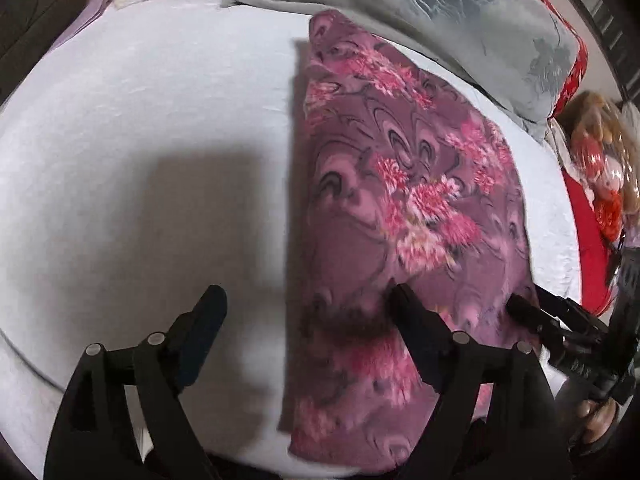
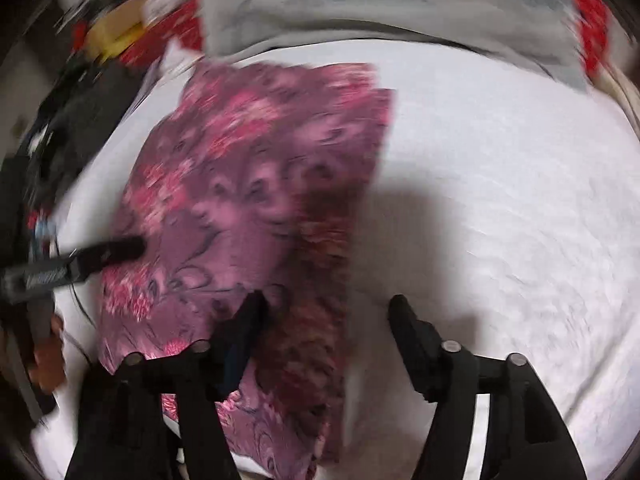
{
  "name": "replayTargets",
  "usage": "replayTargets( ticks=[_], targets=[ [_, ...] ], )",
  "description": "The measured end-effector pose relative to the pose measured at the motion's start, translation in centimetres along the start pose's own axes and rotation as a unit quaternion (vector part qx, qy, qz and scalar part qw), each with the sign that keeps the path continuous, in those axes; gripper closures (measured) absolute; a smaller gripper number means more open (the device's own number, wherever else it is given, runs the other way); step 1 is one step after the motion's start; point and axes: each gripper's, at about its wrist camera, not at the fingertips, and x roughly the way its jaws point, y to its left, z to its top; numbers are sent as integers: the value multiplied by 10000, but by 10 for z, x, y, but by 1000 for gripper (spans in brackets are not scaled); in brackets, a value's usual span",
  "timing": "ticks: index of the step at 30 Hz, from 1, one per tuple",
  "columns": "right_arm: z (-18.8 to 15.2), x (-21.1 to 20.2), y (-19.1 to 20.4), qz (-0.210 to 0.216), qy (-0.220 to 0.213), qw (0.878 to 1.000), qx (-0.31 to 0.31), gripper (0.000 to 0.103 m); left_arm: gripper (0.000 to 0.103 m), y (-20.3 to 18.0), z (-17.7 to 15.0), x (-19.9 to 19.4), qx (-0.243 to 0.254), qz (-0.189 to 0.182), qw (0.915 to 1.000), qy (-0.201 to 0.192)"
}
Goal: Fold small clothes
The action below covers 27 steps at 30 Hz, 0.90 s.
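A purple cloth with pink flowers [image 1: 404,184] lies folded in a long strip on the white sheet [image 1: 140,120]. My left gripper [image 1: 306,300] is open and empty, its right finger over the cloth's near left edge and its left finger over bare sheet. The right gripper [image 1: 524,308] shows at the cloth's right edge. In the right wrist view the cloth [image 2: 248,184] lies left of centre. My right gripper [image 2: 326,312] is open and empty, straddling the cloth's right edge. The left gripper's finger [image 2: 120,250] rests over the cloth's left side.
A grey floral pillow [image 1: 440,4] lies at the far edge of the sheet, also blurred in the right wrist view [image 2: 360,4]. Red fabric [image 1: 588,248] and a doll [image 1: 600,160] sit to the right. The white sheet [image 2: 500,200] spreads right of the cloth.
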Motion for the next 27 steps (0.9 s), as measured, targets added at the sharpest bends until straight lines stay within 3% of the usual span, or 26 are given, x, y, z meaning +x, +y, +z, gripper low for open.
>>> replayTargets(
  ticks=[2, 6, 11, 15, 27],
  targets=[
    [-3, -13, -4, -214, 24, 9998, 5, 36, 18, 1, -8, -11, 133, 114, 9998, -50],
    [-18, -57, 9, -1041, -15, 9923, -670, 34, 18, -2, -33, -34, 433, 483, 9974, -320],
    [-47, -101, 26, -1354, -466, 9827, -1174, 9, 18, -12, -64, -48, 728, 755, 9925, -620],
    [-66, -114, 46, -1658, -875, 9713, -1465, 6, 18, -17, -86, -56, 877, 996, 9877, -833],
    [-92, -106, 53, -1636, -1088, 9744, -1095, 3, 18, -29, -110, -72, 816, 1281, 9810, -1206]
  ],
)
